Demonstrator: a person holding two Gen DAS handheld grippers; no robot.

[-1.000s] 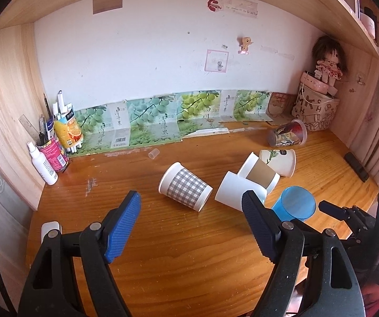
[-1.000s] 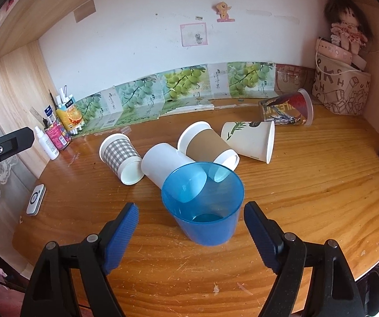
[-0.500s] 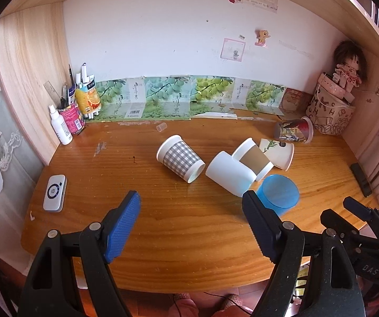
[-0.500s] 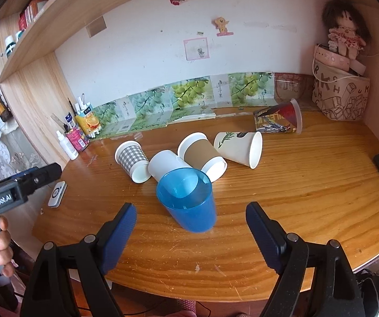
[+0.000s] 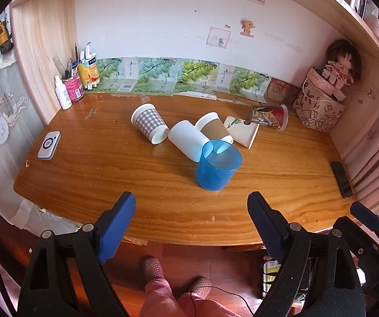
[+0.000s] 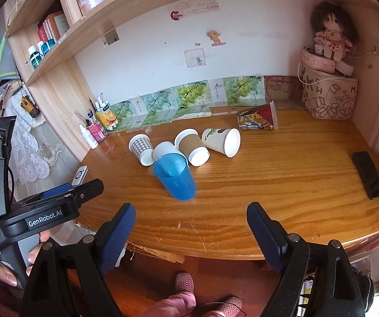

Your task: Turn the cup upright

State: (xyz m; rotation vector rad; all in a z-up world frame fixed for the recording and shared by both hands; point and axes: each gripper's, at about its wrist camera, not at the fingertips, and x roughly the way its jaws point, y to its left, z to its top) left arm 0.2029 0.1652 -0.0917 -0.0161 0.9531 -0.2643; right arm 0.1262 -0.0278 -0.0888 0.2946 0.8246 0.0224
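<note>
Blue cup [image 5: 219, 167] is standing upright, mouth up, on the desk [image 5: 126, 174] near the middle, touching or just beside the white cup [image 5: 188, 140] behind it. Judging from that, the flip on this one looks done.

My left gripper [image 5: 191, 215] is spread wide, nothing between the pads, hanging off the near edge of the desk over the floor. My right gripper [image 6: 191, 218] is the same: fingers wide apart, holding nothing, also out past the near edge. Both are well apart from the cups, which fits a backed-off pose, clear of the upright cup so nothing knocks it.

Other cups lie on their sides in a cluster behind it:
- checked cup [image 5: 149, 127], far left of the group
- white cup, centre
- brown-sleeve cup [image 5: 214, 129], beside the white one
- leaf-print cup [image 5: 241, 131], right of that
- red printed cup [image 5: 268, 117], far right near the basket [image 5: 318, 111]

They're packed close, rims touching or nearly so; can't tell which for each pair.

If more flips are wanted, the checked cup has the most open side for approach. Risk: thin paper cups roll and crush easily.
</note>
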